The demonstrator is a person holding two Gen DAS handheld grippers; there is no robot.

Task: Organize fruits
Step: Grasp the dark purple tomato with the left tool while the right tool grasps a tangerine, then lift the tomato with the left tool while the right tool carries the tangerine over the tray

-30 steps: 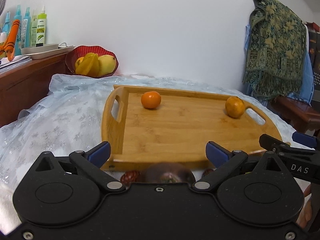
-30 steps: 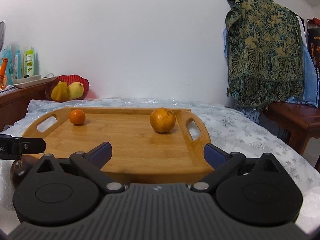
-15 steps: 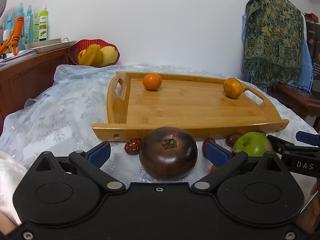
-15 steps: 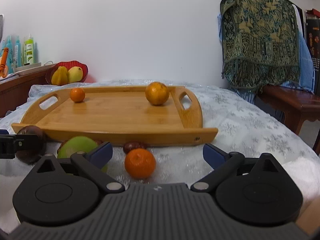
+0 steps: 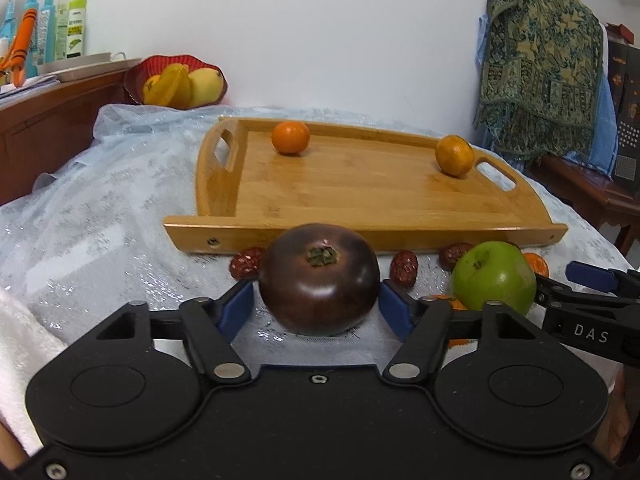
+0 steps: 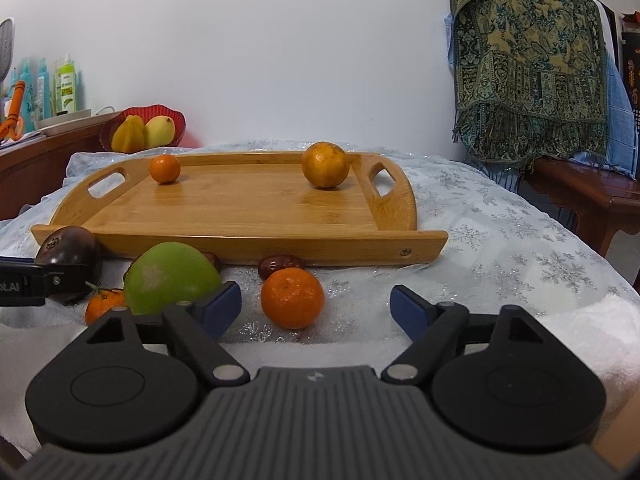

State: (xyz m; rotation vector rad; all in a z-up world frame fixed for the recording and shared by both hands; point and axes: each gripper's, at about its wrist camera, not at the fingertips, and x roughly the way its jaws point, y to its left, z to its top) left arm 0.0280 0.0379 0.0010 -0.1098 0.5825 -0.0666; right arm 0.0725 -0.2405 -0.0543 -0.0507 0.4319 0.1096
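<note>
A wooden tray (image 5: 360,184) (image 6: 248,208) holds a small orange (image 5: 291,137) at its back left and a larger orange (image 5: 454,156) at its back right. In front of the tray lie a dark purple fruit (image 5: 319,278) (image 6: 68,245), a green apple (image 5: 494,280) (image 6: 172,278), an orange mandarin (image 6: 292,298), a smaller mandarin (image 6: 105,304) and several red dates (image 5: 404,268). My left gripper (image 5: 318,310) is open, its pads on either side of the dark fruit. My right gripper (image 6: 316,306) is open, low on the cloth, just behind the mandarin.
A red bowl (image 5: 176,80) with yellow fruit stands at the back left beside a wooden sideboard (image 5: 48,120) with bottles. A patterned cloth (image 5: 540,60) hangs at the right over a wooden bench (image 6: 580,192). The table has a pale blue cloth (image 6: 500,248).
Both grippers have drawn back and down from the tray to the loose fruit in front. My left gripper's jaws have narrowed around the dark fruit. The right gripper now faces the mandarin.
</note>
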